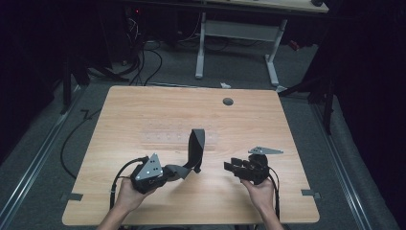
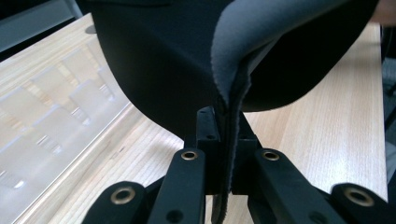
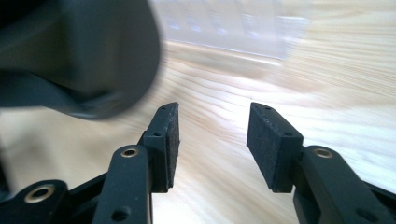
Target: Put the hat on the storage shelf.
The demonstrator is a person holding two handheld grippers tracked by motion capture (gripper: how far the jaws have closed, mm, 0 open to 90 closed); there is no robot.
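One strap: my left gripper (image 1: 165, 173) clamped a dark strap (image 1: 195, 149) by its near end.
Axis: it ran away from me, far end reared up over the table (image 1: 143, 110).
Right gripper (image 1: 233, 166): jaws apart, empty, beside it.

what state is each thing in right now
left gripper: shut on the strap's edge
right gripper: open, nothing between its pads
strap: dark, bent, one end lifted off the table
clear tray: lying flat
table: level

Matt dark cloth strip (image 1: 194, 152), wood-grain table (image 1: 143, 110)
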